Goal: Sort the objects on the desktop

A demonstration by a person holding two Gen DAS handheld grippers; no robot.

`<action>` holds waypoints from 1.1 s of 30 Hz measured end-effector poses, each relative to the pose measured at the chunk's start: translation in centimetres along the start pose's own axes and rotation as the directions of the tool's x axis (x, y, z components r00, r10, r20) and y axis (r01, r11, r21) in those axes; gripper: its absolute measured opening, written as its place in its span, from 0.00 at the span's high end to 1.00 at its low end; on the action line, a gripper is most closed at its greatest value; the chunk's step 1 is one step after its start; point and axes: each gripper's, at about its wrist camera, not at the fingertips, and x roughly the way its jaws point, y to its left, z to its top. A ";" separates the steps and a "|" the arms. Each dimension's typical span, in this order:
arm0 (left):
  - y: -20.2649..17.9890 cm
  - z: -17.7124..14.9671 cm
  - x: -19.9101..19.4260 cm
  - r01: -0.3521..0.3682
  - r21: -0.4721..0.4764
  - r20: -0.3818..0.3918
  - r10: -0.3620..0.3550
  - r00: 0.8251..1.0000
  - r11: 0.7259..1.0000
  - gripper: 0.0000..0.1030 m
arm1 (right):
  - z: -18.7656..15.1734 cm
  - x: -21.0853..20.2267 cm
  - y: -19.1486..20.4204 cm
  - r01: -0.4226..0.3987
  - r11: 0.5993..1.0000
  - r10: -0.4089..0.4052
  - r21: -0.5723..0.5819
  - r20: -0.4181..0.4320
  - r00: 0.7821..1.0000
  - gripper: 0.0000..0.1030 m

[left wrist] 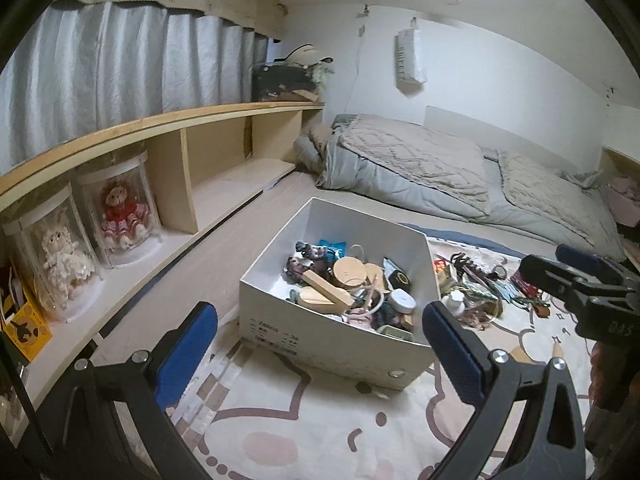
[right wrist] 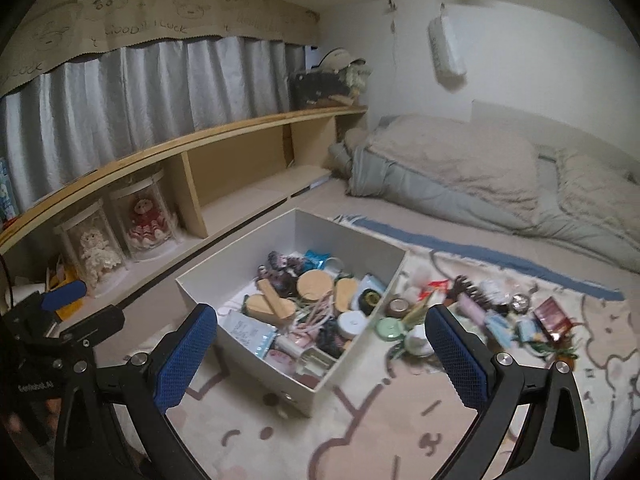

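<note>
Left tongs (left wrist: pixel 320 336): wide, empty.
Right tongs (right wrist: pixel 320 336): wide, empty.
Box (right wrist: pixel 352 364): white, on the mat (right wrist: pixel 360 440) (full of small items).
Clutter (right wrist: pixel 496 312): loose, right of box.

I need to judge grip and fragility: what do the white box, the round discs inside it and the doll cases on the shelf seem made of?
White box: likely matte cardboard or thin board; flat folded walls, metal snap on the front.
Round discs: seemingly unfinished light wood; pale tan, matte faces.
Doll cases: clear glossy plastic or acrylic, possibly glass; see-through with reflections.
</note>
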 end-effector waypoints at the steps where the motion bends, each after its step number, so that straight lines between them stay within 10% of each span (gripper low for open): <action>1: -0.3 0.0 -0.3 -0.002 0.005 0.004 0.002 1.000 1.000 0.00 | -0.1 -0.5 -0.2 0.005 1.000 -0.005 -0.004 0.005 1.000 0.00; 33: -4.8 -2.3 -3.9 0.012 0.089 0.026 -0.015 1.000 0.996 0.00 | -5.1 -7.4 -3.0 0.138 0.989 -0.135 -0.056 0.055 0.989 0.00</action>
